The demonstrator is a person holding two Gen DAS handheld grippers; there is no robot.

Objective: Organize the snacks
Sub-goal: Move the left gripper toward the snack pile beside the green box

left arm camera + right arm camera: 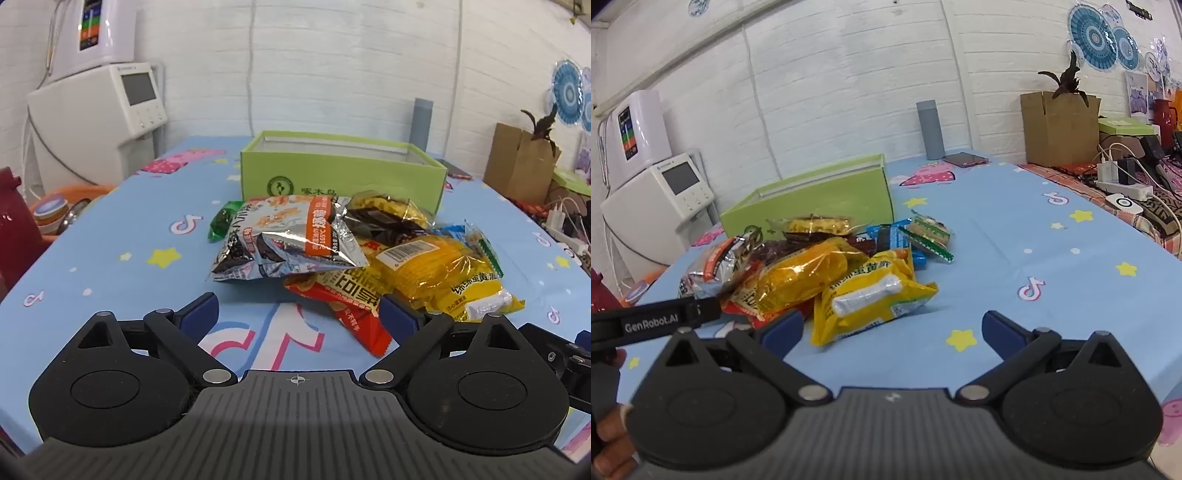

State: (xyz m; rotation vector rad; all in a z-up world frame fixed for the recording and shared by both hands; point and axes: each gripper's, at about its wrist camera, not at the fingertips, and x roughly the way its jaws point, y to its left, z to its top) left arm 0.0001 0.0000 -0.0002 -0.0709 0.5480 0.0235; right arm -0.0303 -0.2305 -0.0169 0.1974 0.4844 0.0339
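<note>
A pile of snack packets lies on the blue tablecloth in front of an open green box (343,177), which also shows in the right wrist view (827,195). On top sits a silver and orange packet (284,236); to its right are yellow packets (439,273) and a red packet (354,314). My left gripper (297,314) is open and empty, just short of the pile. My right gripper (892,330) is open and empty, its fingers either side of a yellow packet (871,291). A blue packet (890,236) and a small green-edged packet (929,232) lie behind.
A white appliance (99,122) stands at the left table edge. A grey cylinder (930,129) and a phone (966,159) sit at the back. A cardboard box (1058,123) and a power strip with cables (1123,184) are at the right. The left gripper body (653,321) shows at left.
</note>
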